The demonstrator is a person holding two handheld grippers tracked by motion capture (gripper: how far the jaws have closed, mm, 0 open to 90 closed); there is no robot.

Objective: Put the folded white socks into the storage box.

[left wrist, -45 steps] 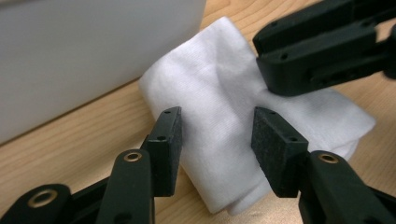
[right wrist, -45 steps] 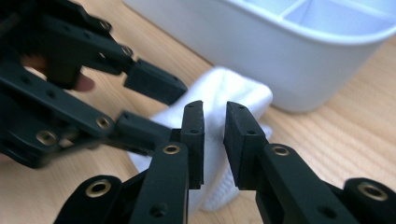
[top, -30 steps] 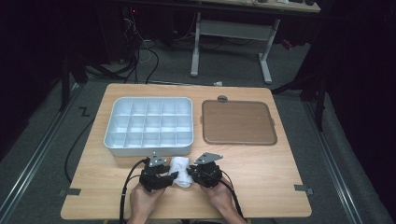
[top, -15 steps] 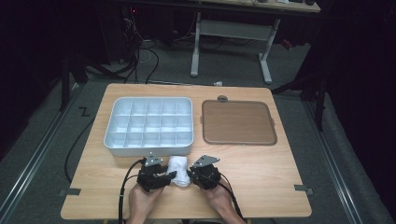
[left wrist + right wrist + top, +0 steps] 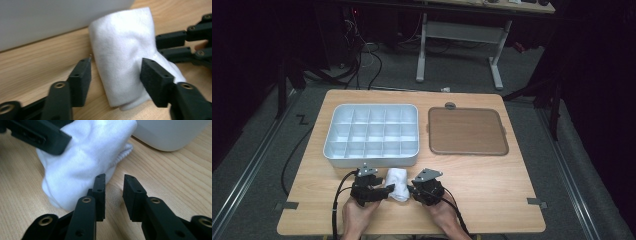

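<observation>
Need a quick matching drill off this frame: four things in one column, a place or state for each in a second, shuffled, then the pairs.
Things:
1. white cloth
2. compartment tray
3. brown board
4. left gripper

Places or states:
A. on the table's right half, flat and bare
B. jaws open around the cloth's near end
C. rolled up, lying between the two grippers
D. behind the cloth, its cells empty

Pairs: 1-C, 2-D, 3-A, 4-B
</observation>
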